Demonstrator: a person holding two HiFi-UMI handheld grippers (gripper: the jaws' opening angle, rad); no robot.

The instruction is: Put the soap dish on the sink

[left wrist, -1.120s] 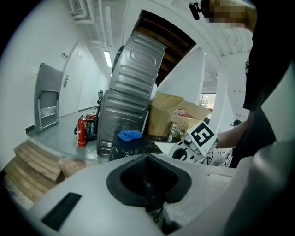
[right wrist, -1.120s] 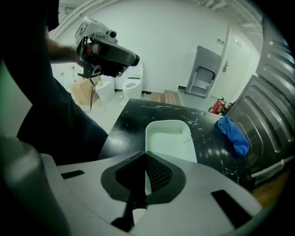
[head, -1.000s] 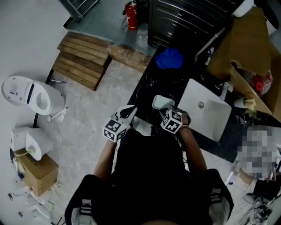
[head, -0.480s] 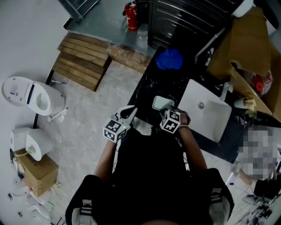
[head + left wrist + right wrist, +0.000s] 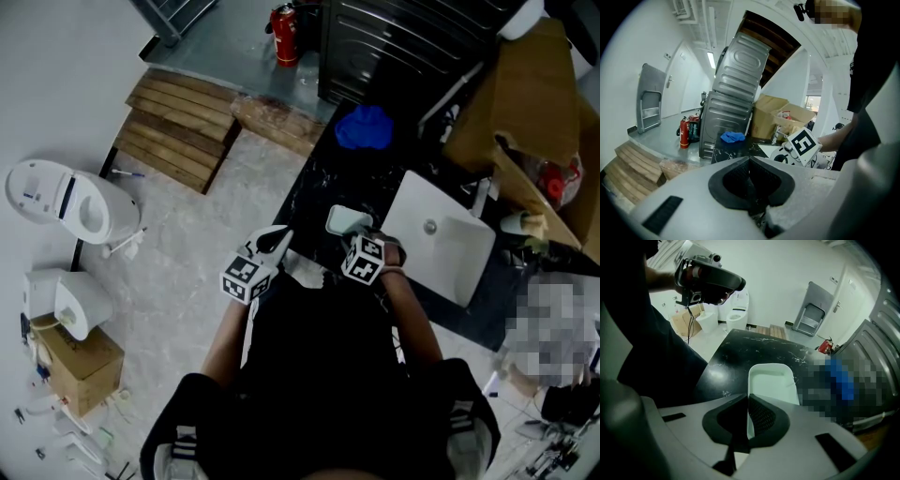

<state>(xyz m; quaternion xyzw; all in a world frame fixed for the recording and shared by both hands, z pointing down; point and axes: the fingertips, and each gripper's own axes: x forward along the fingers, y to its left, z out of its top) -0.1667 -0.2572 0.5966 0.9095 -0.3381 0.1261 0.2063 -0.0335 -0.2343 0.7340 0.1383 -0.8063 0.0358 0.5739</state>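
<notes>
The white rectangular soap dish [image 5: 347, 221] rests low over the black marble counter [image 5: 323, 183], left of the white sink [image 5: 441, 234]. My right gripper [image 5: 355, 235] is shut on the dish's near rim. In the right gripper view the dish [image 5: 771, 380] stretches away from the jaws, and the gripper [image 5: 748, 401] pinches its left wall. My left gripper [image 5: 273, 239] hovers past the counter's left edge, over the floor. Its jaws [image 5: 749, 161] are shut with nothing between them.
A blue cloth [image 5: 364, 127] lies at the counter's far end, before a ribbed metal cabinet [image 5: 403, 42]. Cardboard boxes [image 5: 534, 103] crowd the sink's far right. On the floor stand a toilet [image 5: 61, 202], wooden pallets [image 5: 178, 127] and a red fire extinguisher [image 5: 284, 33].
</notes>
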